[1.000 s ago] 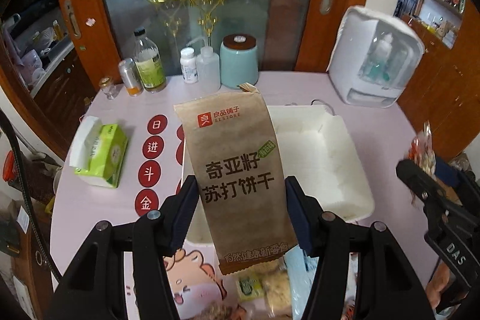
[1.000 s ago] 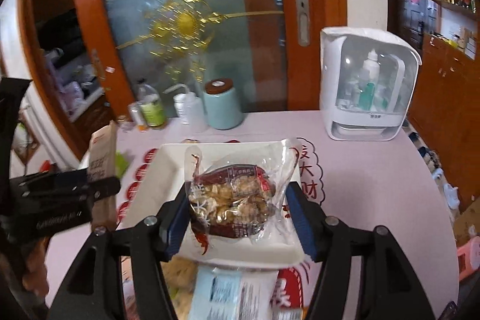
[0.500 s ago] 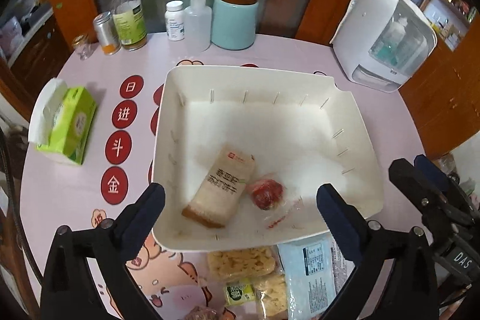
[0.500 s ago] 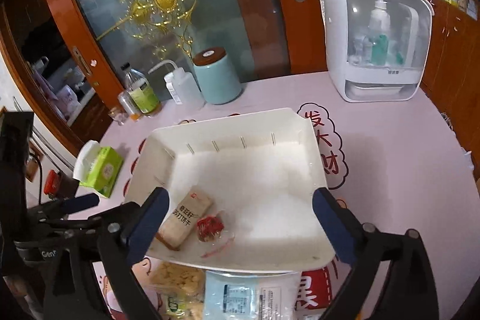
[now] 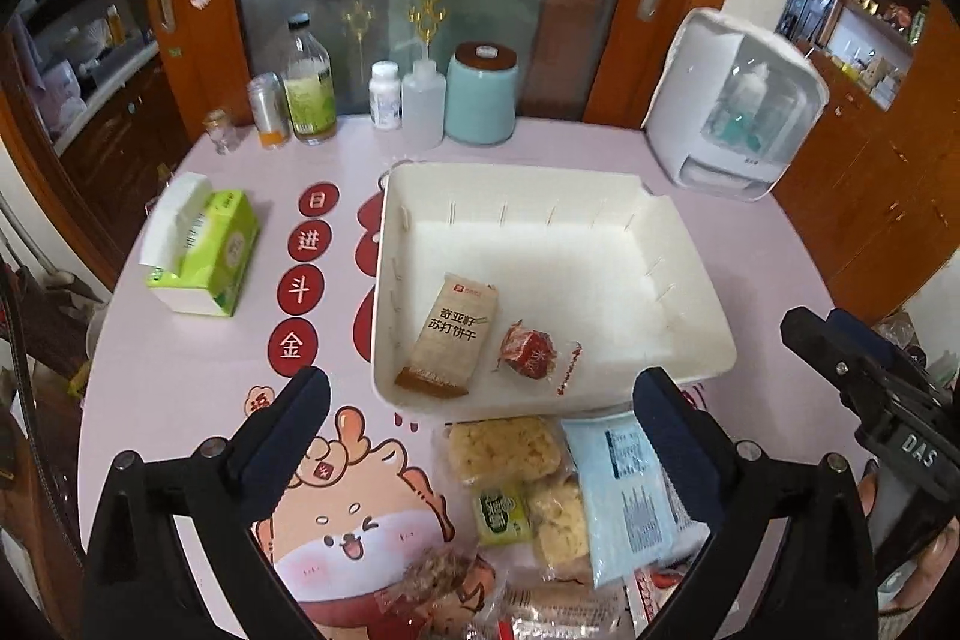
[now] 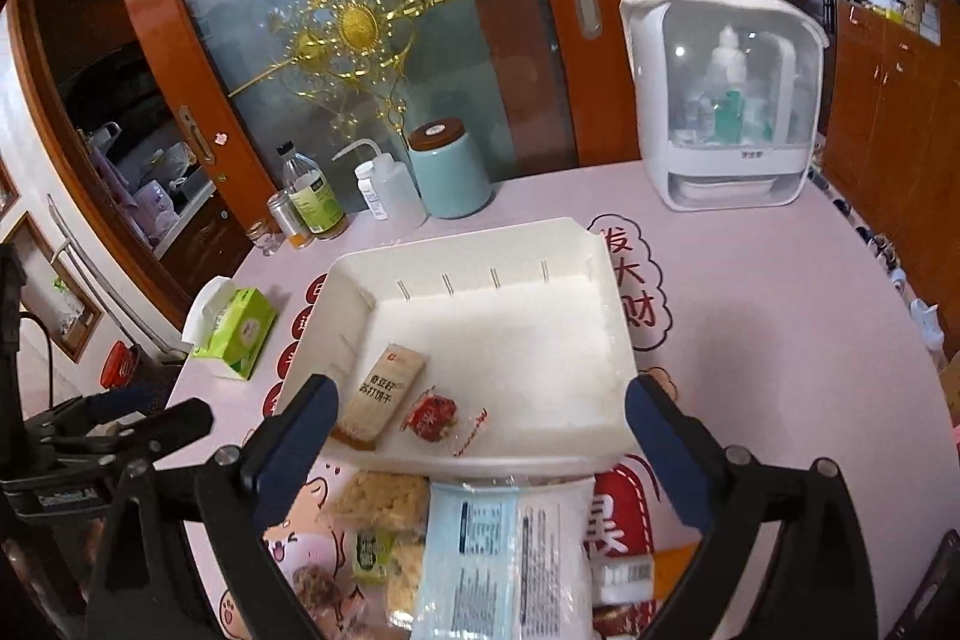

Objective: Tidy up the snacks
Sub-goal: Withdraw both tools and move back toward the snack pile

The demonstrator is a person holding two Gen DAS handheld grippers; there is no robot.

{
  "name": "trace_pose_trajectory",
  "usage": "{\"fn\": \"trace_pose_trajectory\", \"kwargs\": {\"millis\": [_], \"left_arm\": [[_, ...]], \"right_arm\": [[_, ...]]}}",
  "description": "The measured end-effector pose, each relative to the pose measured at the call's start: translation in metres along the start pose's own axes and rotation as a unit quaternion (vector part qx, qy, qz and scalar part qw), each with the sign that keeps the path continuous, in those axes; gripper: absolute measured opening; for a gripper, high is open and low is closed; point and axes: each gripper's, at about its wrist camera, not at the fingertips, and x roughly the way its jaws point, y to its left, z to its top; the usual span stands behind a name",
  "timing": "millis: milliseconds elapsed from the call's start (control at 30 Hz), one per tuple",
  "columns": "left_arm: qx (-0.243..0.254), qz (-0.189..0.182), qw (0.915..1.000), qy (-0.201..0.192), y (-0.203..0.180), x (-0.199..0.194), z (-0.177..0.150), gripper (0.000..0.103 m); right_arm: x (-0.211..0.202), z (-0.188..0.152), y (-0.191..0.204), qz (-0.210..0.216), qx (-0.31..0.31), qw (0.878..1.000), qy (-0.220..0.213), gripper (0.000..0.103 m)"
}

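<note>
- Brown cracker packet (image 5: 451, 334) and a red candy in a clear wrapper (image 5: 531, 352) lie lower-centre inside the white tray (image 5: 690, 256).
- Left gripper (image 5: 480, 418) and right gripper (image 6: 480, 424): jaws wide apart, holding nothing.

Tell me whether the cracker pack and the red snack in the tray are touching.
Apart. The left wrist view shows a strip of white tray floor between the cracker pack and the red snack; the right wrist view shows the same gap.
</note>
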Motion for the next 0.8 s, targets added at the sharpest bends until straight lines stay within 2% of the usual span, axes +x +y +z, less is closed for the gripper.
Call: {"fn": "trace_pose_trajectory", "kwargs": {"millis": [267, 400, 533, 633, 800], "left_arm": [[0.040, 0.008, 0.9981, -0.047, -0.019, -0.068, -0.041, 0.101], [0.039, 0.004, 0.9976, -0.057, -0.028, -0.096, -0.062, 0.101], [0.022, -0.001, 0.9983, -0.054, -0.030, -0.110, -0.080, 0.101], [0.015, -0.002, 0.9988, -0.047, -0.030, -0.116, -0.095, 0.101], [0.010, 0.023, 0.9980, -0.058, -0.033, -0.127, -0.122, 0.101]], "right_arm": [[-0.060, -0.026, -0.002, -0.002, -0.005, 0.999, -0.040, 0.097], [-0.091, -0.040, -0.006, 0.008, -0.009, 0.998, -0.069, 0.097], [-0.118, -0.056, -0.007, 0.000, -0.029, 0.995, -0.095, 0.097], [-0.127, -0.067, -0.009, 0.007, -0.035, 0.996, -0.083, 0.097], [-0.138, -0.090, -0.013, 0.001, -0.049, 0.996, -0.071, 0.097]]}}
